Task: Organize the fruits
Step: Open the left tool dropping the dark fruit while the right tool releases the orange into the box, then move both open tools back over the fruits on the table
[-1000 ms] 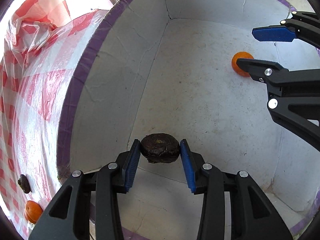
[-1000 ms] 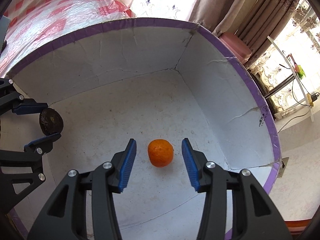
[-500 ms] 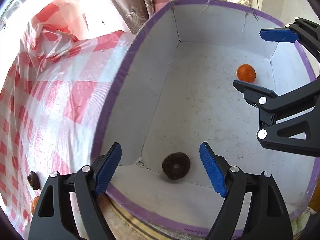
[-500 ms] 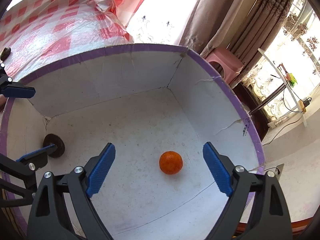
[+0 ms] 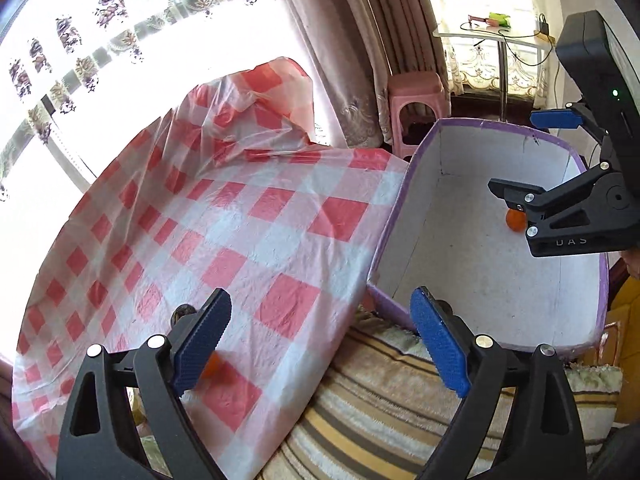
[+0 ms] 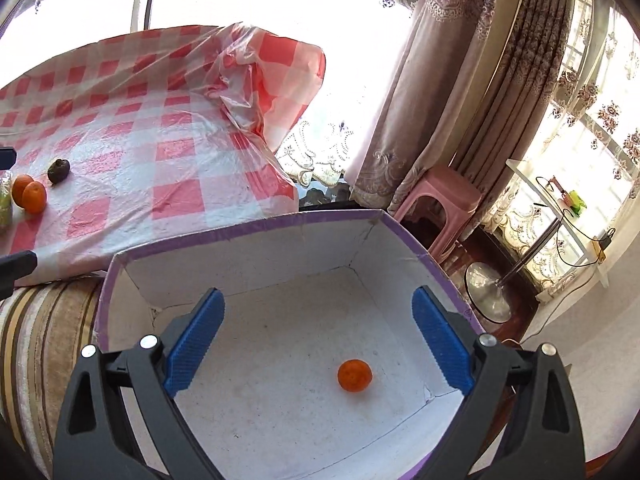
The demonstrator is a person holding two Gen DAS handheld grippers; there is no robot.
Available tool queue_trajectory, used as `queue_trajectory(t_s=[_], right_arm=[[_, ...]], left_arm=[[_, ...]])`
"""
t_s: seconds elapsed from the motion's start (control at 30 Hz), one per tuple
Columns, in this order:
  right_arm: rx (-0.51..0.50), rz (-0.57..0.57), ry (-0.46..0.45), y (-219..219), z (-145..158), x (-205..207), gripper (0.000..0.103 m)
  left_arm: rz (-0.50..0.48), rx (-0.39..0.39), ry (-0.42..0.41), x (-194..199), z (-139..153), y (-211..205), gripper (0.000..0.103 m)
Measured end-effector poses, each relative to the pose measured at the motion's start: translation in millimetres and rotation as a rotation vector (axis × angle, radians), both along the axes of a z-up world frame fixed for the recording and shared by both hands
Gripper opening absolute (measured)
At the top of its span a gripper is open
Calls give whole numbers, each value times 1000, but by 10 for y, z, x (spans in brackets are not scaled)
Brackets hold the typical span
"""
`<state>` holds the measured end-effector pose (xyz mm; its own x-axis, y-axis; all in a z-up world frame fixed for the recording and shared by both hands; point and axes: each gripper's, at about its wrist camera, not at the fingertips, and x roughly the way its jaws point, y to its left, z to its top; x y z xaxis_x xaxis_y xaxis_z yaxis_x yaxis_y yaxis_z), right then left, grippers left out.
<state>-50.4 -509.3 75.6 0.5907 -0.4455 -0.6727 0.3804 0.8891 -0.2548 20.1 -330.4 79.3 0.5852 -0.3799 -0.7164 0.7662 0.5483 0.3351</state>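
A white box with a purple rim (image 6: 248, 227) stands on a striped cushion beside the checked table. One orange (image 6: 354, 375) lies on its floor; it also shows in the left wrist view (image 5: 515, 220), partly behind my right gripper (image 5: 532, 156). My right gripper (image 6: 318, 340) is open and empty above the box. My left gripper (image 5: 320, 346) is open and empty, outside the box over the table edge and cushion. On the table lie two oranges (image 6: 29, 196) and a dark fruit (image 6: 59, 170). The dark fruit in the box is hidden.
The red-and-white checked plastic cloth (image 5: 224, 220) covers the table and bunches up at the far side. A striped cushion (image 5: 392, 412) lies under the box. A pink stool (image 6: 440, 200), curtains and a lamp stand (image 6: 488, 300) are beyond the box.
Both grippers opened wide and drew back up out of the box. The dark fruit and the orange were let go inside it. The left gripper swung left toward the table.
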Motion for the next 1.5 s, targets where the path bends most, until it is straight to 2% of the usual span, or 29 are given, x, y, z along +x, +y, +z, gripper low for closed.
queue_trajectory(t_s=[0.23,0.43,0.7,0.93,1.03,1.17,1.3,1.5], right_arm=[[-42,42,-6,287,69,38,95],[-58,79,1,457,68,125,95],[-52,138,3,719,38,213,95],[32,240,-8,1079,3,365,95],[88,298,-8,1277,-19,450,95],[110,368,1,1582,-60,541,95],[132,433,6,1846,-93,619,95],[159,487,6,2115,-113,788,95]], left_arm=[[96,-45,-2,-68,128,558,88],[177,-97,27,-55,115,965,88],[325,-154,27,-1,100,1541,89],[507,-233,51,90,20,2213,89],[568,-257,70,119,-45,2454,89],[634,-280,86,120,-165,2718,89],[677,-308,125,118,-296,2885,88],[694,-326,158,142,-404,2914,87]])
